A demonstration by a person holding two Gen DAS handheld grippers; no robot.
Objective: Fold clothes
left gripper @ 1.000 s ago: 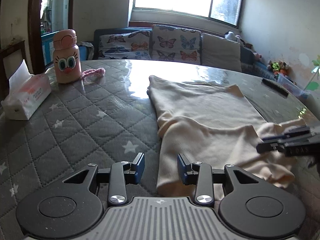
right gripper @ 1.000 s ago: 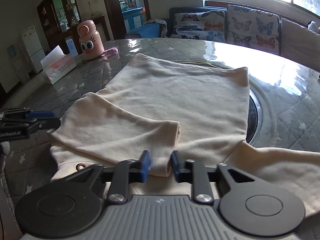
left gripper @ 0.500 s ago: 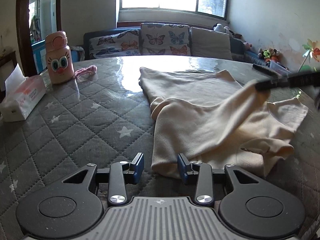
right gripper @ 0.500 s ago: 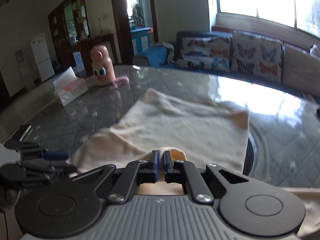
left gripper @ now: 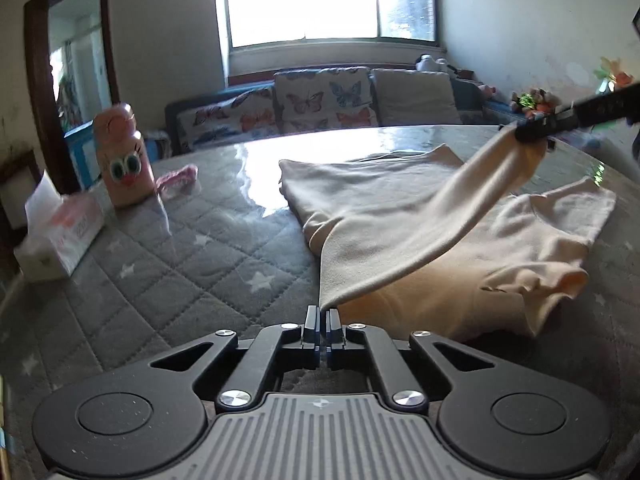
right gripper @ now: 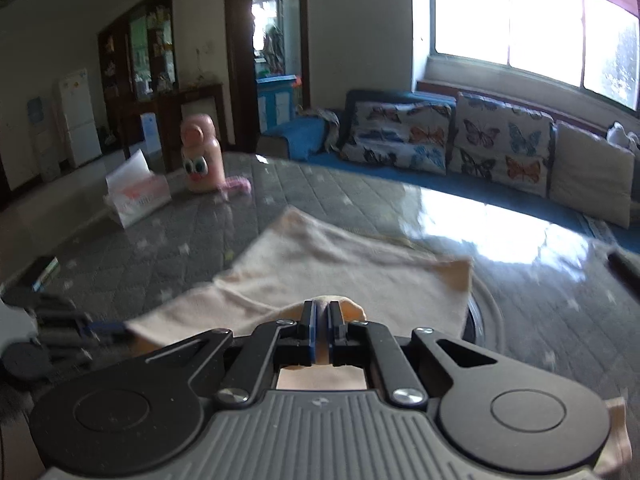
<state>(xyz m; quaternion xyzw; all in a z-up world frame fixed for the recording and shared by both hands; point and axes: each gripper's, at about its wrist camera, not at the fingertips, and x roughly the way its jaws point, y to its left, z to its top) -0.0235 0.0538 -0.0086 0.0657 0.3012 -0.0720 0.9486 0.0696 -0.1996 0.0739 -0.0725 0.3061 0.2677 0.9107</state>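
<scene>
A cream garment lies on the quilted grey table, partly folded, with a sleeve at the right. My left gripper is shut on the garment's near corner. My right gripper is shut on another part of the garment and holds it up above the table; it shows in the left wrist view at the upper right. The fold of cloth stretches taut between the two grippers. The left gripper shows blurred in the right wrist view.
A pink cartoon bottle and a tissue box stand at the table's far left, with a pink band beside the bottle. A sofa with butterfly cushions is behind the table. A dark remote lies at the right.
My left gripper has shut on the garment's near corner. My right gripper, shut on the cloth since half a second ago, has lifted it higher and farther, pulling the layer taut.
</scene>
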